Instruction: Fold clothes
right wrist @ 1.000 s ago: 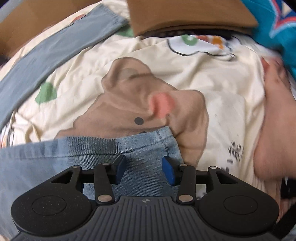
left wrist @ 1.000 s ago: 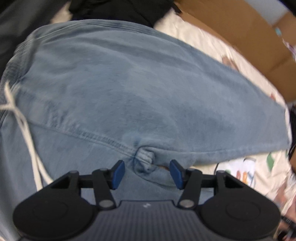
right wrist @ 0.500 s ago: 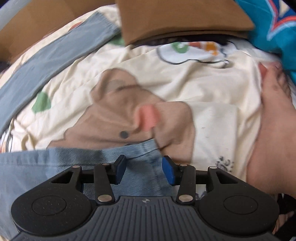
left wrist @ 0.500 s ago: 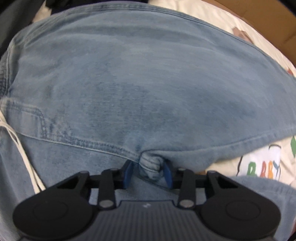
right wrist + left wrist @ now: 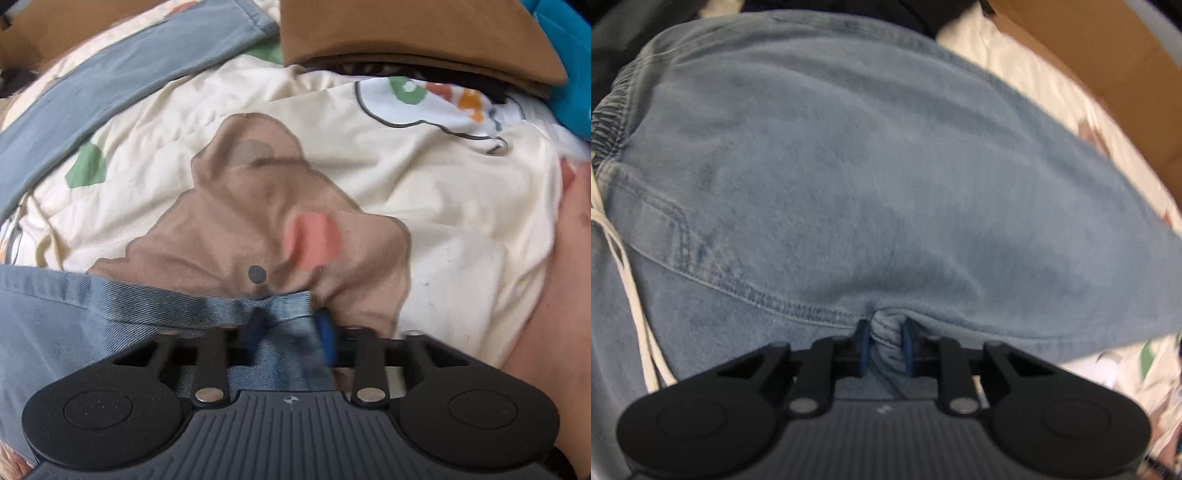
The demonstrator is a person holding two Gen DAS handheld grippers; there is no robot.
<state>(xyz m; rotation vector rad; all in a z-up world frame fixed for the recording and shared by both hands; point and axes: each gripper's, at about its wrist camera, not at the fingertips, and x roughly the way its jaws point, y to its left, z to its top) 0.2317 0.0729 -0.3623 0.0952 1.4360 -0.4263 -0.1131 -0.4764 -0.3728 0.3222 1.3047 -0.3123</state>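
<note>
Both of your grippers are clamped on the jeans — a fold is under way.

The jeans [image 5: 871,177] lie spread across the cream bedsheet [image 5: 443,192], one leg [image 5: 122,85] stretched away toward the cardboard [image 5: 406,29] at the far side. Your left gripper [image 5: 885,345] has its jaws narrowed on a bunched knot of denim at the crotch seam, with the drawstring [image 5: 631,295] trailing off to the left. Your right gripper [image 5: 291,332] pinches a hem corner over the bear print [image 5: 258,206]. Judging by this, the jeans are gripped but not yet a compact stack — the legs are laid out long, so more folding appears to remain. A bare foot [image 5: 554,295] sits just beside the right gripper.
</note>
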